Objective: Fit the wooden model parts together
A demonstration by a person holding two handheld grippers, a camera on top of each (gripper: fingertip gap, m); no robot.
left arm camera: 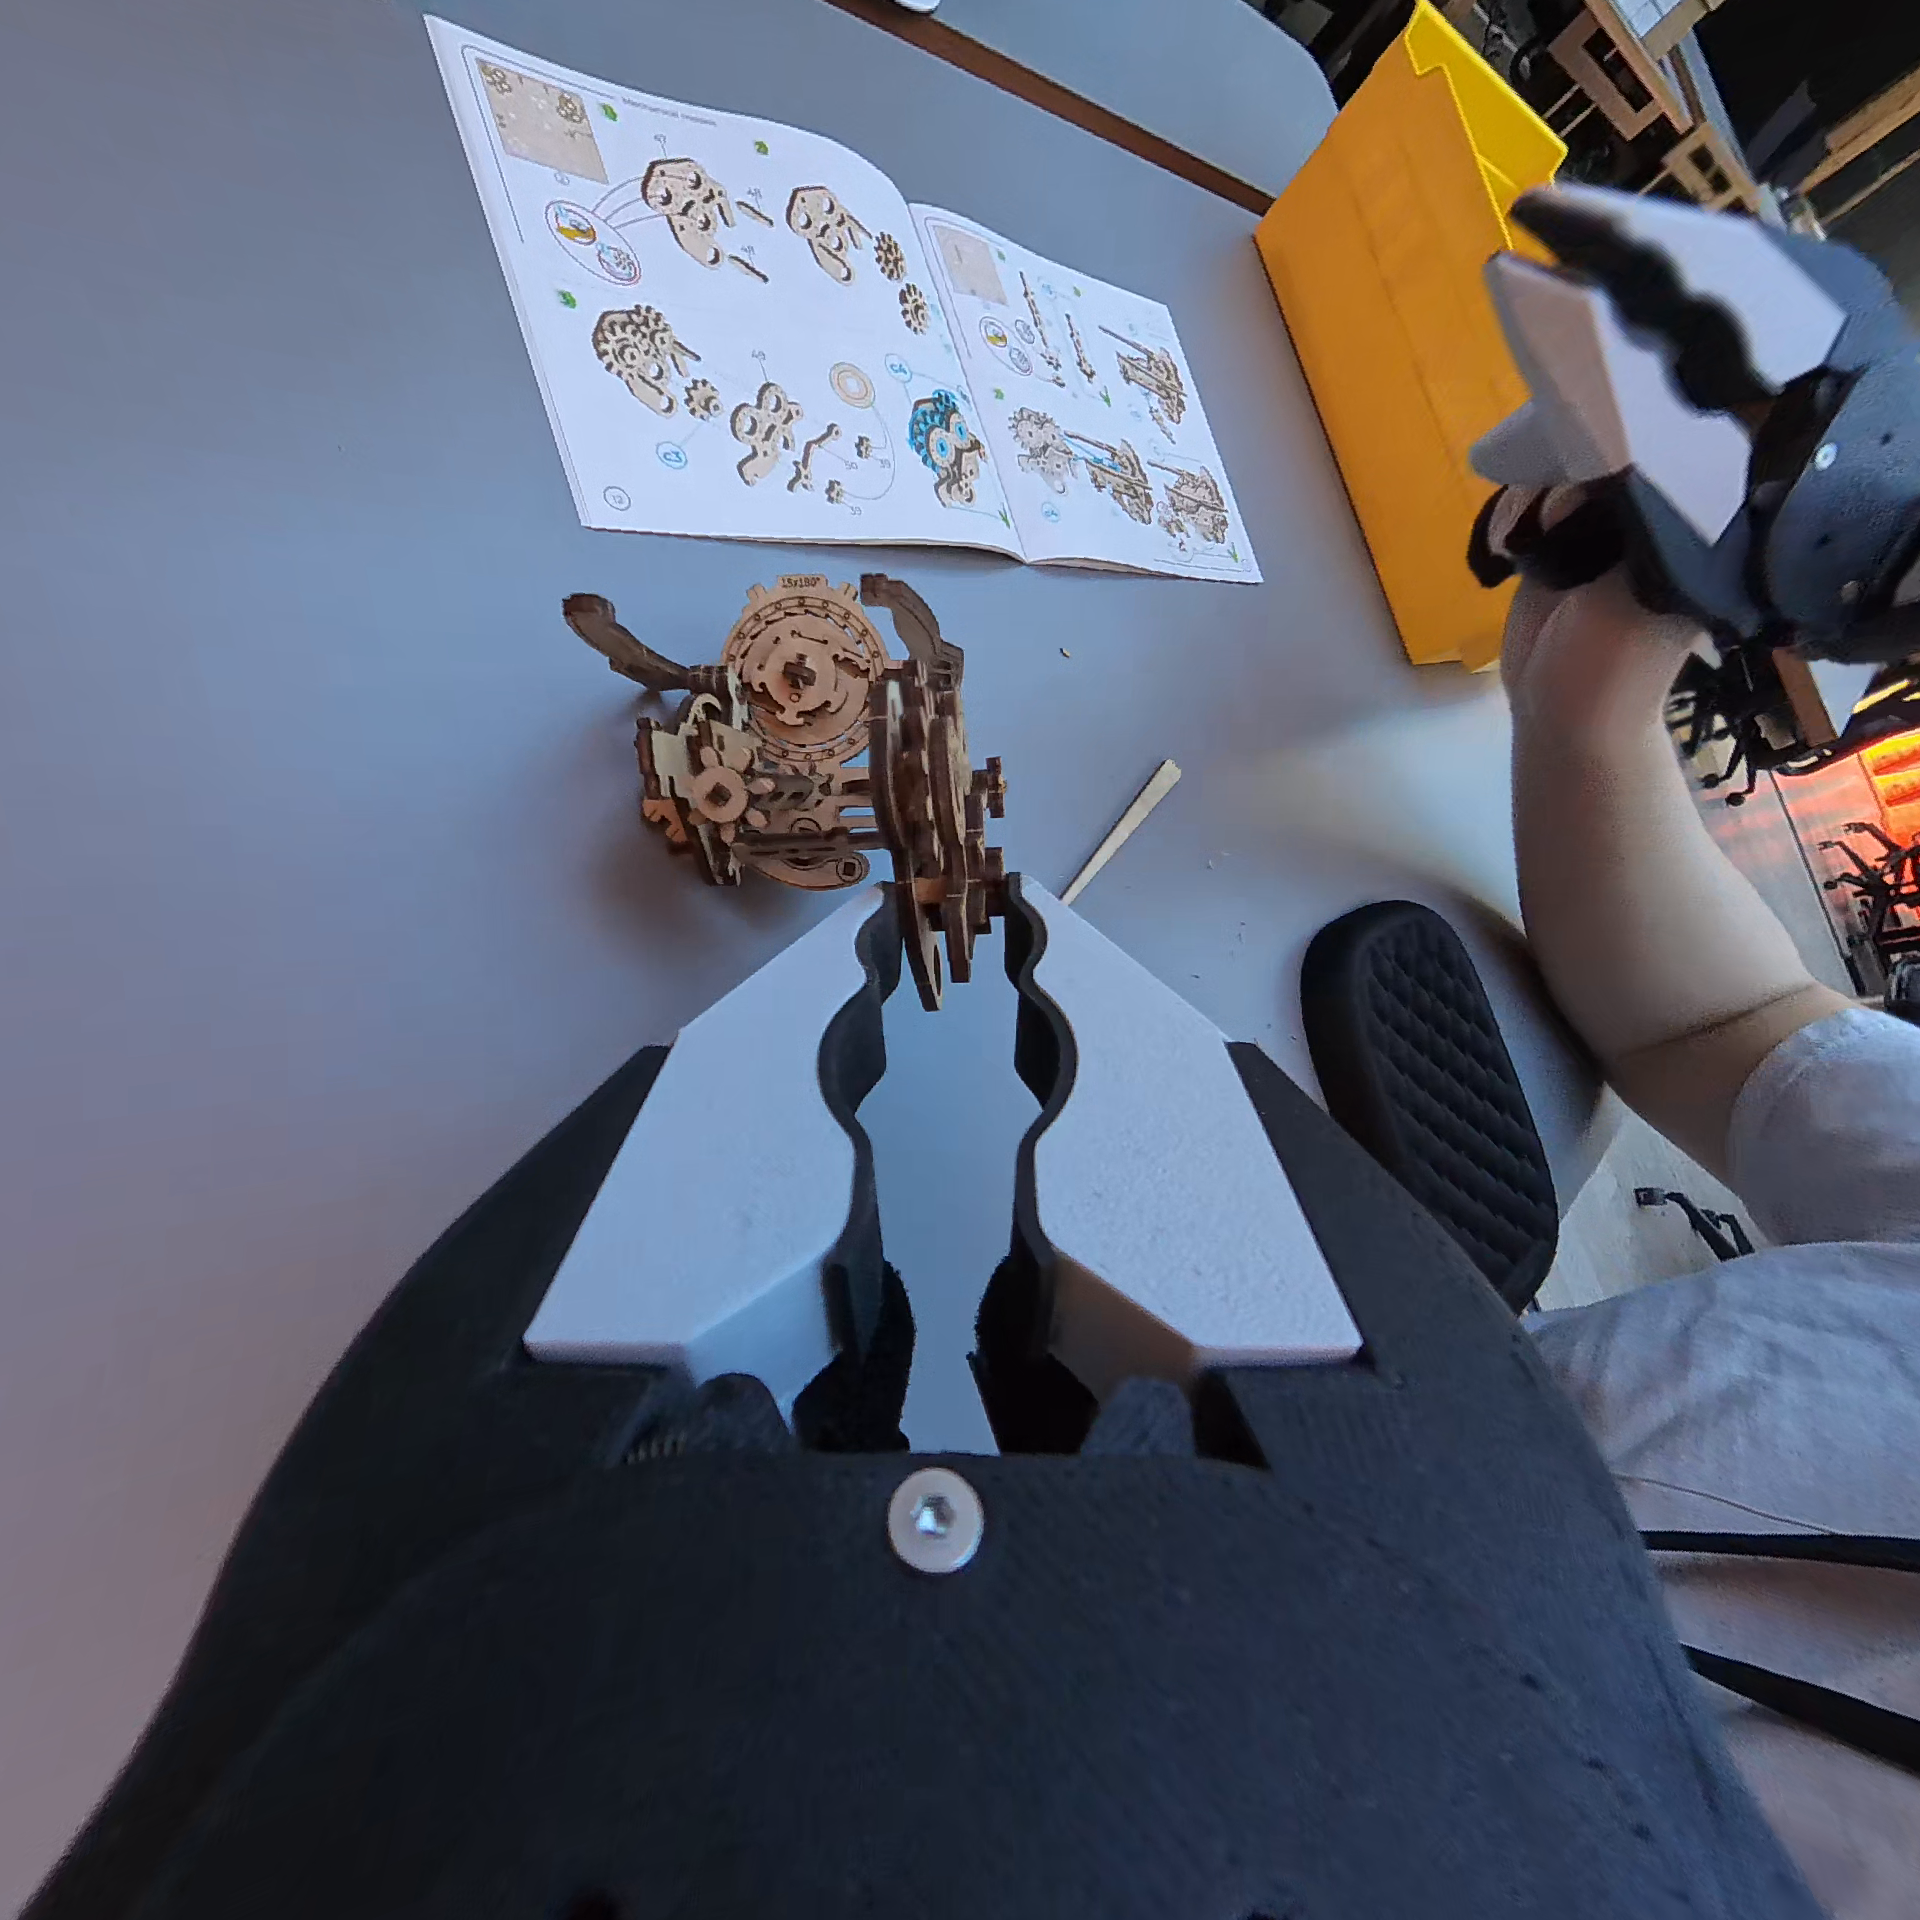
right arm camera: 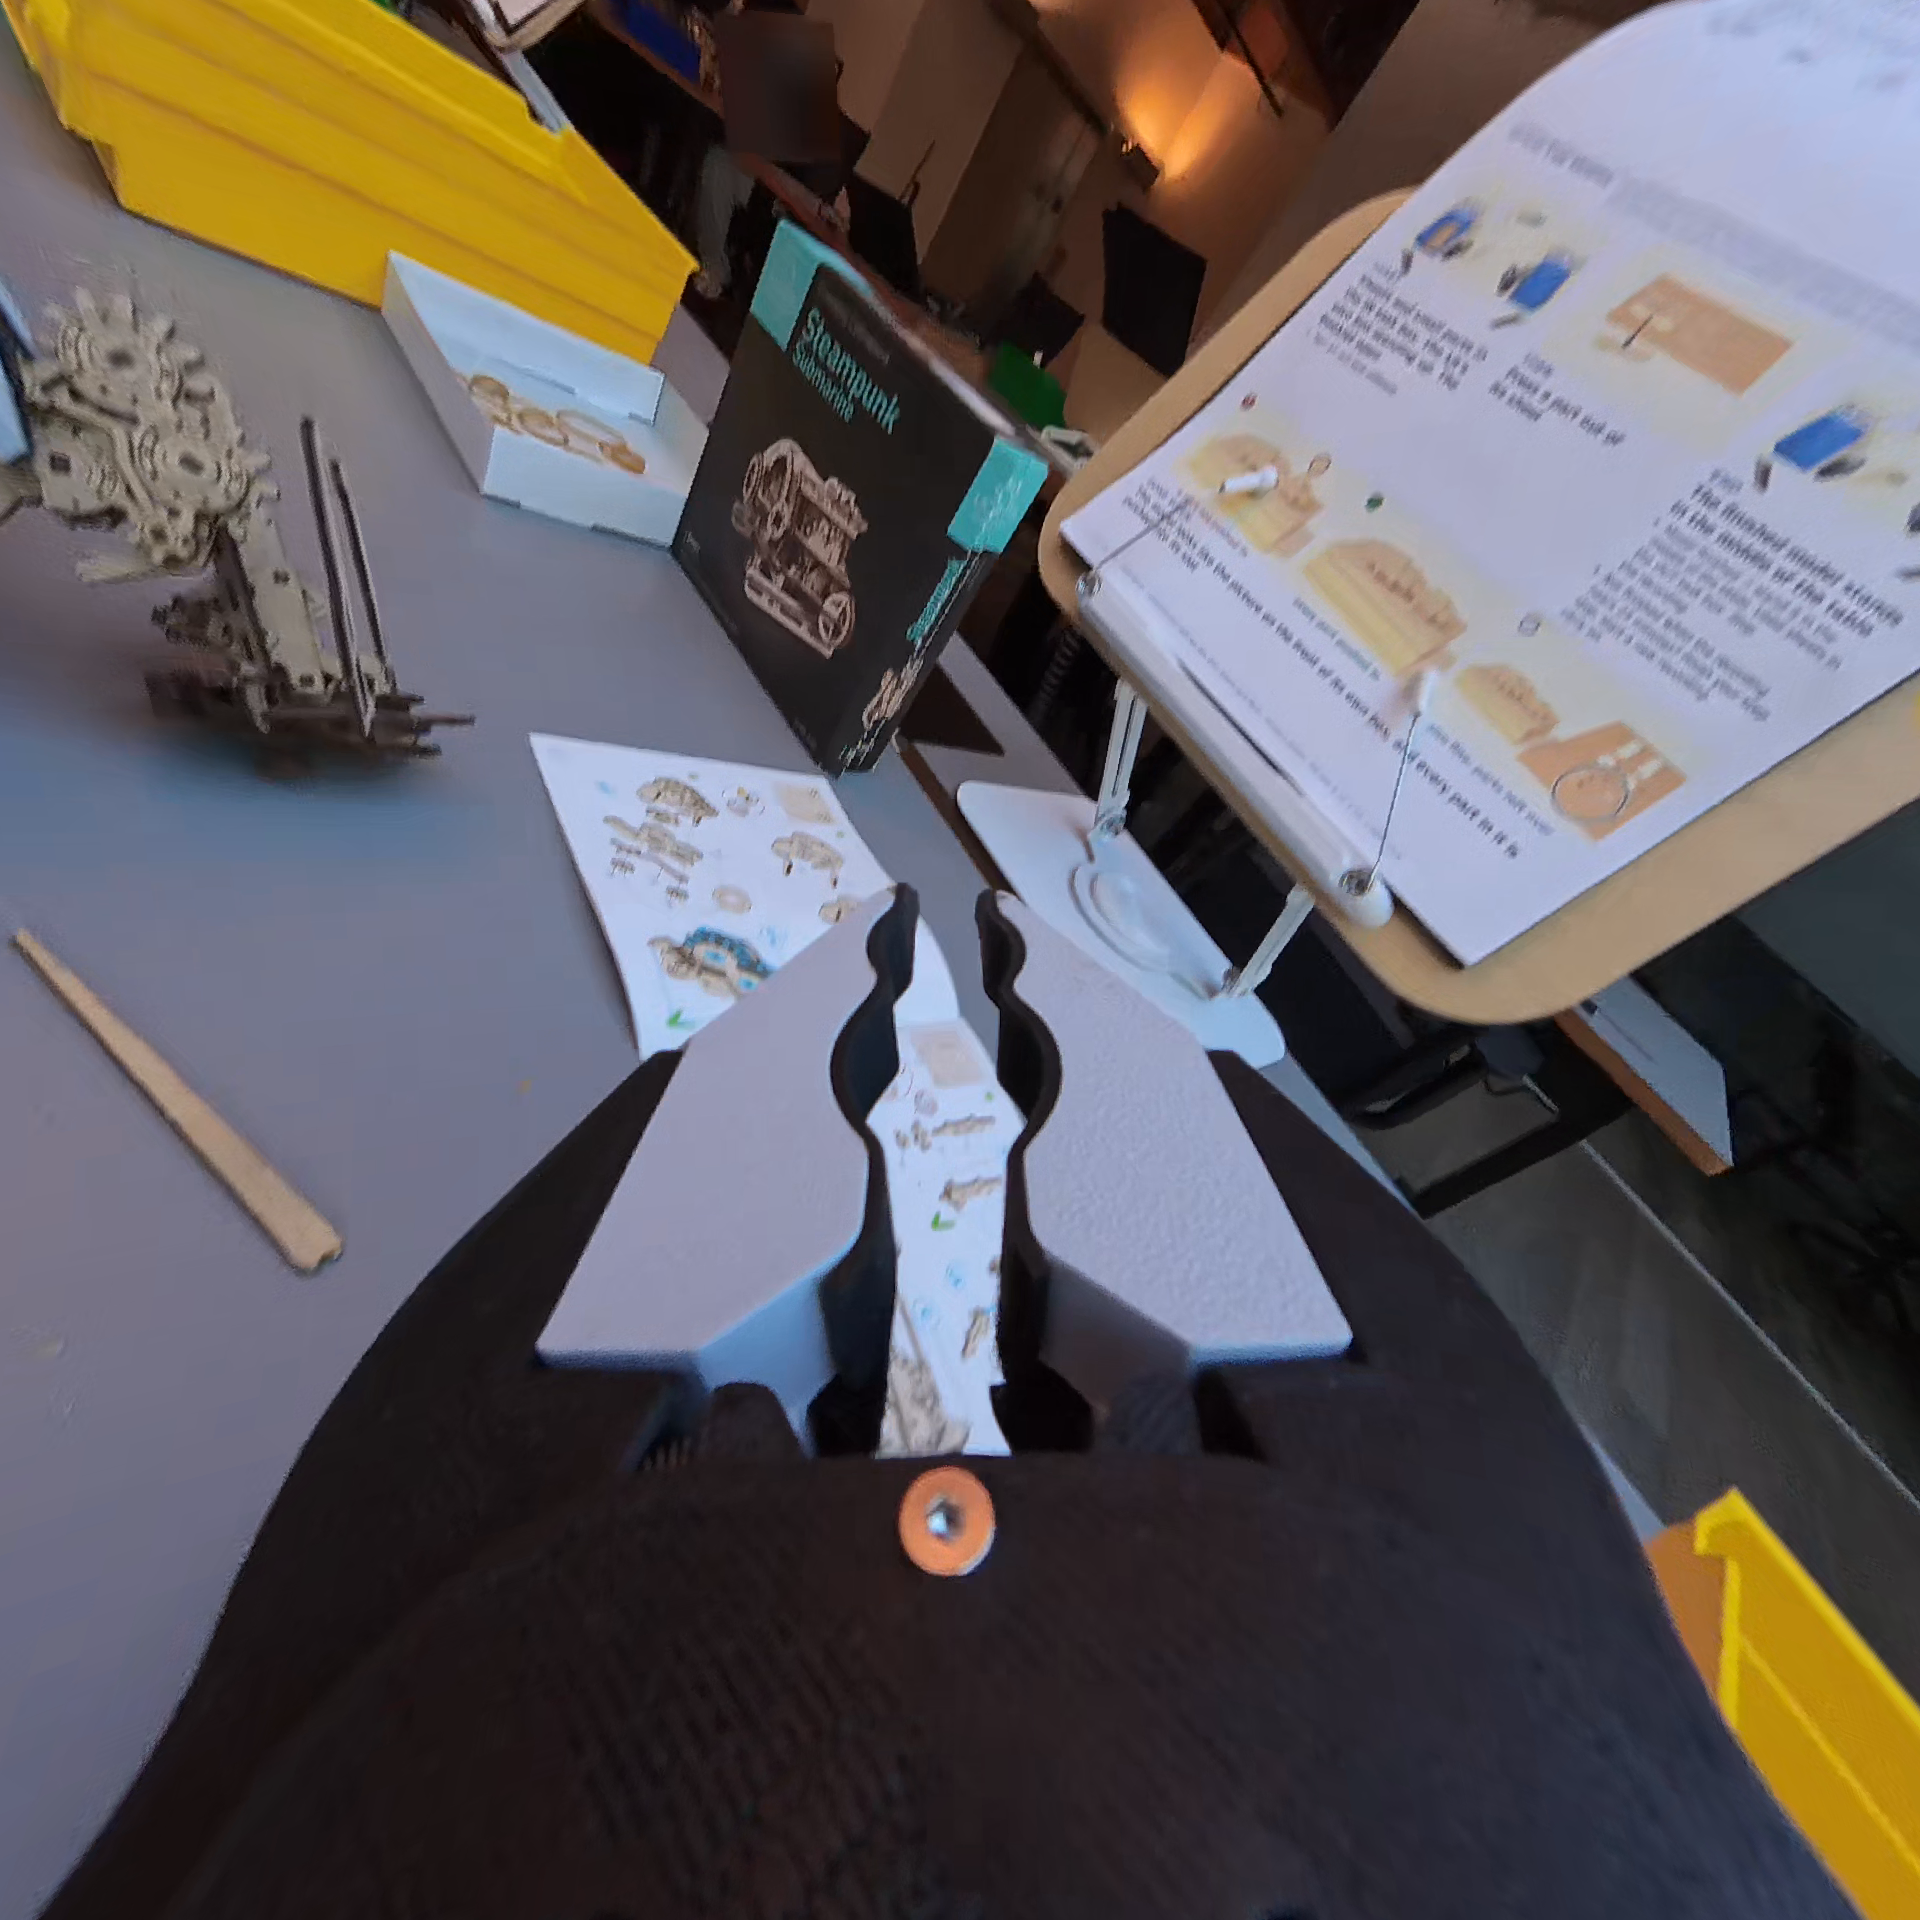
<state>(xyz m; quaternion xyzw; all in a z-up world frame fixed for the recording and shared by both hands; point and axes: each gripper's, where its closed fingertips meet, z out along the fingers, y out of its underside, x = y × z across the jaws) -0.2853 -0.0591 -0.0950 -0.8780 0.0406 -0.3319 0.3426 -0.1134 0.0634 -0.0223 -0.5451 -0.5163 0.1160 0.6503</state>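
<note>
Tabletop: smooth grey tabletop (left arm camera: 260, 520), open white instruction booklet (left arm camera: 790, 312) lying flat.
Model: brown wooden gear model (left arm camera: 790, 738) near booklet.
Left tongs (left arm camera: 943, 902): closed on model's edge.
Right tongs (right arm camera: 948, 912): slightly parted, empty, raised.
Room: yellow plastic bins (right arm camera: 343, 177), dim shelving behind.

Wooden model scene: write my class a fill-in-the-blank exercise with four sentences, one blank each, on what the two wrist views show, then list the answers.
1. The left claw is shut on the wooden ____.
2. The right claw holds ____.
3. The open instruction booklet lies flat on the grey ____.
4. The storage bin beside the booklet is coloured ____.

Answers: model; nothing; table; yellow
</note>
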